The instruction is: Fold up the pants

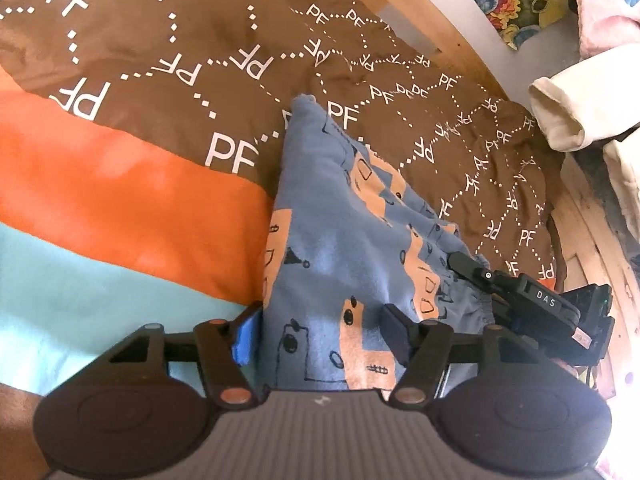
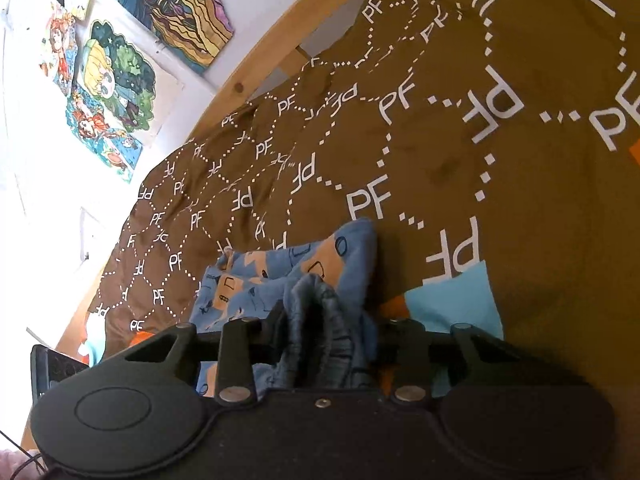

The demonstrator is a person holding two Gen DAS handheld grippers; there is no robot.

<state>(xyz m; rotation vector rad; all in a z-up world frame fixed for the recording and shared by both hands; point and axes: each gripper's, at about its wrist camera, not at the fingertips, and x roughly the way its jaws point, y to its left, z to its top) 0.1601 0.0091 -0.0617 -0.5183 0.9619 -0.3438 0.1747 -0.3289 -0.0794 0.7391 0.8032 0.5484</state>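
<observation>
Blue pants (image 1: 320,220) with peach prints lie on a brown blanket (image 1: 160,60), one end pointing away from me. My left gripper (image 1: 320,332) straddles the near end. Its blue pad sits at the cloth's left edge and its other finger rests on top of the fabric, so the jaws stand wide without pinching it. In the right wrist view my right gripper (image 2: 328,320) has a bunched fold of the pants (image 2: 320,256) squeezed between its fingers. The left wrist view shows one right finger (image 1: 464,264) lying on the gathered waistband.
The blanket has an orange band (image 1: 120,184) and a light blue band (image 1: 80,280) on the near left. A wooden bed frame (image 1: 420,0) runs behind. A cream garment (image 1: 560,116) and a pink cloth (image 1: 600,20) lie at the right. Drawings (image 2: 120,80) hang on the wall.
</observation>
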